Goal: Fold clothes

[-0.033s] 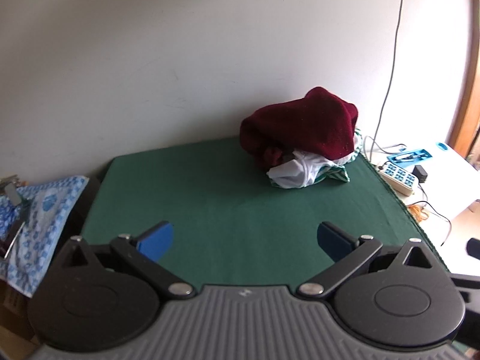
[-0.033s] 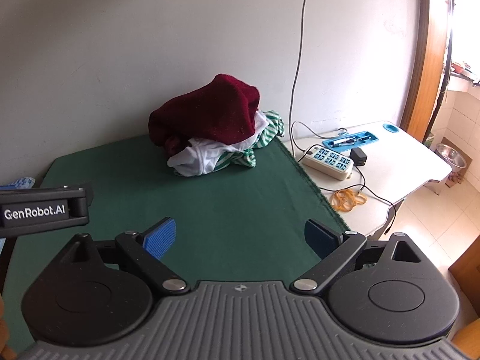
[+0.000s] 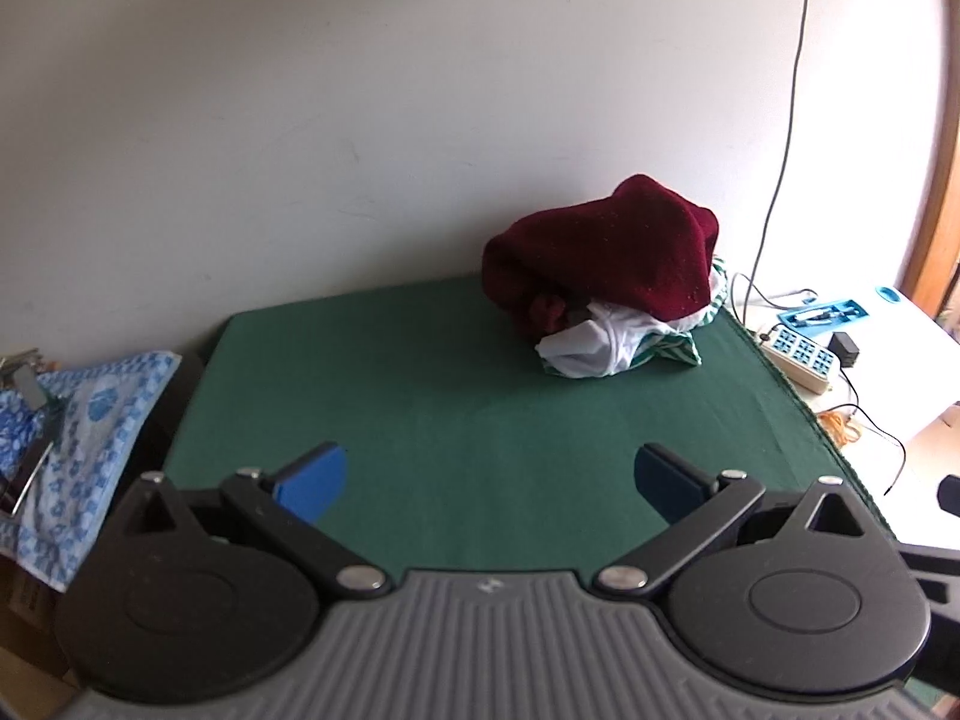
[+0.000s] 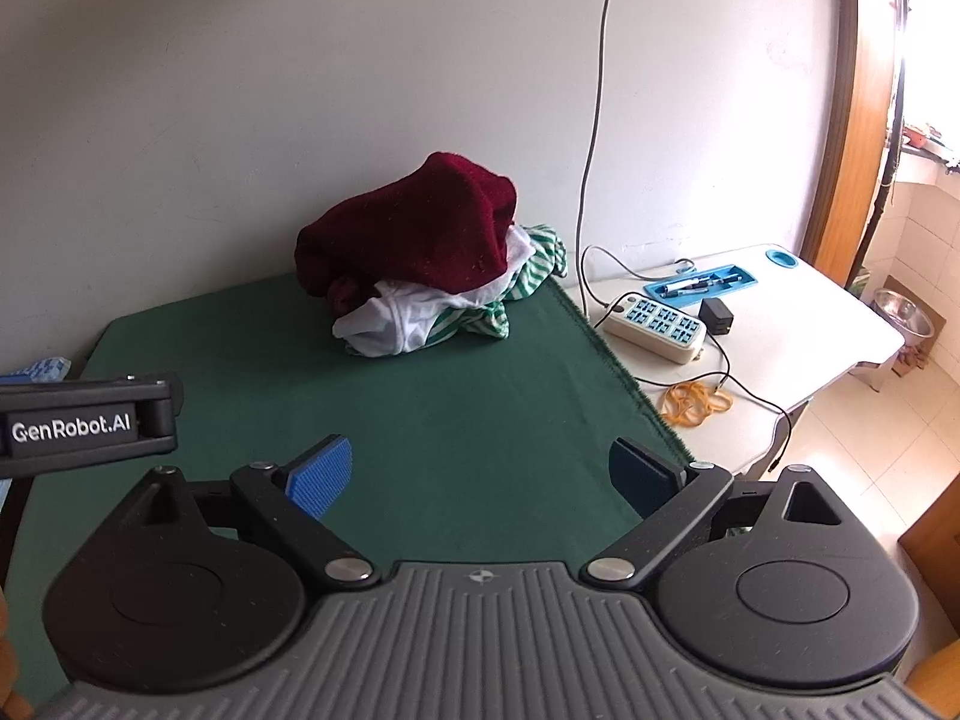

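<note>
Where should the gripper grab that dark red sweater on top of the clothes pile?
Probably best to pinch the dark red sweater at its raised top fold near the wall, coming down from above. It lies draped over the white garment and the green striped garment, so lifting upward should peel it off alone. Both the left gripper and the right gripper are open and well short of the pile.

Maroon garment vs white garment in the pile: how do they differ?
The maroon garment sits on top of the pile, bulky and domed; the white garment is pinned under it, only its front edge spilling out. The maroon looks thick and fuzzy, the white thin and smooth. Both are crumpled, unfolded, at the far corner of the green table, untouched by the open left gripper and right gripper.
</note>
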